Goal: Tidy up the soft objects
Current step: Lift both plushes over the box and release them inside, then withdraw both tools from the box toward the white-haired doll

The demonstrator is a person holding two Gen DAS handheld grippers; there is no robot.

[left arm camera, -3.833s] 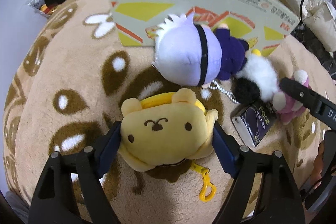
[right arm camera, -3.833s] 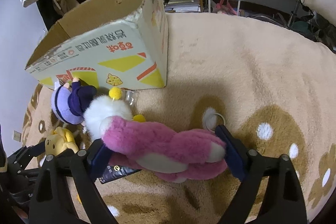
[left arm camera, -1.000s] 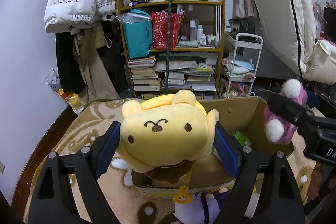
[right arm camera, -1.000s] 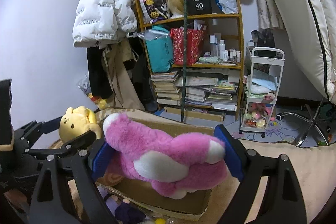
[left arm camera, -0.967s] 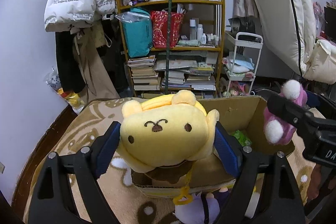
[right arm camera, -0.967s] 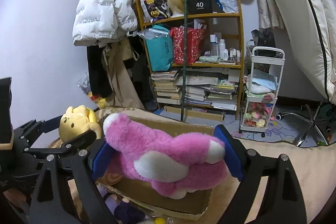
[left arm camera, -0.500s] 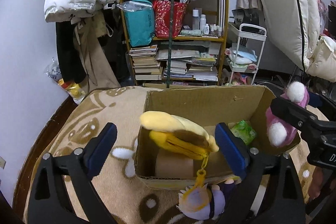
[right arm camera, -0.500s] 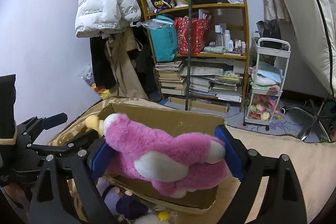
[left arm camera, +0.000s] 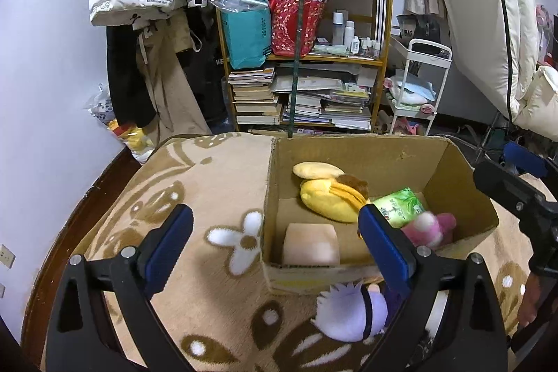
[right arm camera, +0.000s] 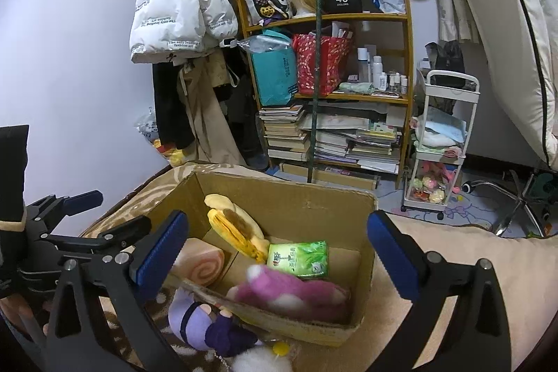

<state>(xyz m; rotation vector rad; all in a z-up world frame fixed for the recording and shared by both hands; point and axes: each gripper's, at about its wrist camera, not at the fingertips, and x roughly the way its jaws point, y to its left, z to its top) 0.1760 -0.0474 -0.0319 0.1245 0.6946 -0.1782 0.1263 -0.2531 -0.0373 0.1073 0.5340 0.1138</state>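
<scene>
An open cardboard box [left arm camera: 383, 159] [right arm camera: 286, 197] stands on the beige rug. Inside lie a yellow plush [left arm camera: 327, 194] [right arm camera: 237, 229], a pink plush [left arm camera: 432, 229] [right arm camera: 289, 295], a green tissue pack [left arm camera: 401, 206] [right arm camera: 300, 258] and a beige swirl cushion [left arm camera: 310, 244] [right arm camera: 198, 262]. My left gripper [left arm camera: 275, 243] is open and empty above the box's near left side. My right gripper [right arm camera: 275, 253] is open and empty above the box. A purple-headed plush [left arm camera: 352, 312] [right arm camera: 202, 326] lies on the rug before the box, next to a white fluffy plush [right arm camera: 258, 359].
A bookshelf [left arm camera: 303, 58] packed with books, bags and bottles stands behind the box. A white trolley [right arm camera: 443, 145] stands to its right. Coats hang at the left. The patterned rug [left arm camera: 195, 204] spreads left of the box.
Both grippers have opened. The yellow plush left my left gripper and the pink plush left my right gripper; both now lie in the box.
</scene>
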